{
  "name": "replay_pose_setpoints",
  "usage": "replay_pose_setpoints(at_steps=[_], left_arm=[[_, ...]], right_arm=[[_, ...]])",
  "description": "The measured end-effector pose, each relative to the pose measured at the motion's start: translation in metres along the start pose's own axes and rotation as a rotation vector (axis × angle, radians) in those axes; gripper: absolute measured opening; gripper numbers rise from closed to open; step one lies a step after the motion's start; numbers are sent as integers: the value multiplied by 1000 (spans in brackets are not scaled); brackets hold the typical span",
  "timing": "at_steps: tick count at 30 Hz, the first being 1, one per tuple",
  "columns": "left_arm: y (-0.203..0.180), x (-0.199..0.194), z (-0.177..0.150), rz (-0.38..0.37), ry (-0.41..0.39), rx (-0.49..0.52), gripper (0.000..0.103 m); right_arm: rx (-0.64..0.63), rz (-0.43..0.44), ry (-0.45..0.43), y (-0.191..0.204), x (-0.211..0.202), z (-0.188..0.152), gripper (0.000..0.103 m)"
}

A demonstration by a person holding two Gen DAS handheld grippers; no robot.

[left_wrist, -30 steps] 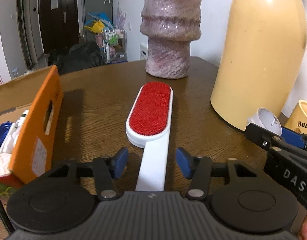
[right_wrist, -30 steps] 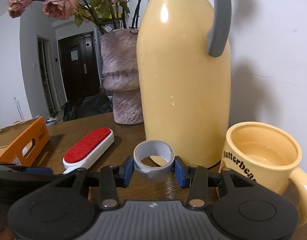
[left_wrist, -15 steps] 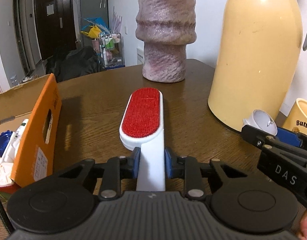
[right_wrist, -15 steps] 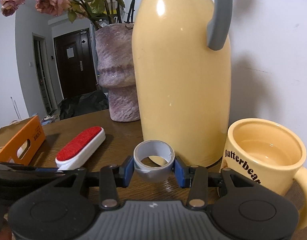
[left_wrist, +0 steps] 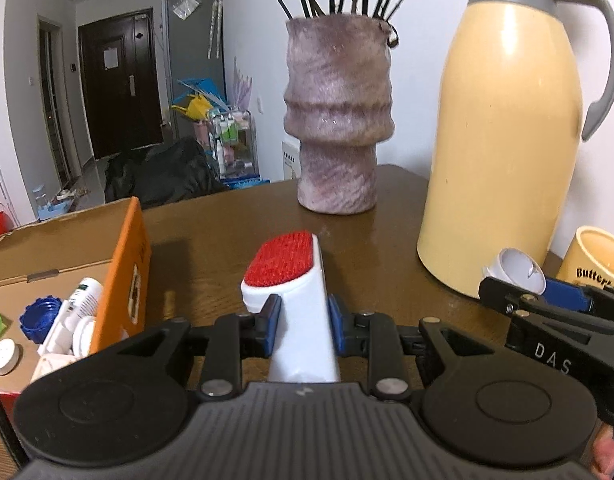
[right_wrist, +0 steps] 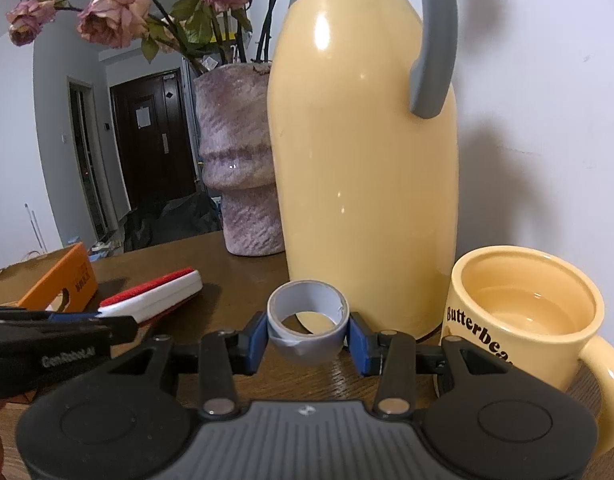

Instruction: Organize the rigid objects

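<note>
Left wrist view: the left gripper (left_wrist: pixel 301 322) pinches the white handle of the brush (left_wrist: pixel 295 288).
Its red pad sticks out past the fingers (left_wrist: pixel 270 326), tipped up off the worktop (left_wrist: pixel 219 240); a box (left_wrist: pixel 123 272) sits to their left. The right gripper (right_wrist: pixel 307 338) squeezes a roll of tape (right_wrist: pixel 307 334) between its fingers, with a yellow jug (right_wrist: pixel 367 184) behind them and a mug (right_wrist: pixel 523 320) to their right.

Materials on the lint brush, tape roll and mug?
Lint brush: glossy white body, likely plastic; red face looks napped fabric. Tape roll: grey smooth film, torn edge, probably plastic tape. Mug: cream, glazed sheen, likely ceramic.
</note>
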State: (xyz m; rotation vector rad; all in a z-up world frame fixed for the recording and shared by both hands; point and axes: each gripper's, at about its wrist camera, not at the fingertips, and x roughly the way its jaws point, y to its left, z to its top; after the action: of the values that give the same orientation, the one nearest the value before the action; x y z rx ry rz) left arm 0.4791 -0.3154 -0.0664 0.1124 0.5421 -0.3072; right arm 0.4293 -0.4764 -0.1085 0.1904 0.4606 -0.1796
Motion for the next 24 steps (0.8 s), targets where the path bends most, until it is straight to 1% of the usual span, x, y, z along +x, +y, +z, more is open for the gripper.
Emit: replay_pose_setpoints(at_steps=[4, 11, 14, 18, 24], left_arm=[[3, -8, 2, 1, -28, -10, 26], [5, -20, 2, -5, -52, -4, 26], [6, -27, 3, 2, -79, 0, 26], [6, -37, 3, -6, -105, 2, 26], [9, -49, 3, -17, -124, -7, 26]], right_arm=[[0, 1, -15, 1, -4, 0, 42], [17, -2, -29, -2, -9, 0, 42], [25, -2, -36, -1, -12, 1, 42], [29, -2, -43, 1, -15, 1, 42], [36, 6, -53, 6, -21, 0, 42]])
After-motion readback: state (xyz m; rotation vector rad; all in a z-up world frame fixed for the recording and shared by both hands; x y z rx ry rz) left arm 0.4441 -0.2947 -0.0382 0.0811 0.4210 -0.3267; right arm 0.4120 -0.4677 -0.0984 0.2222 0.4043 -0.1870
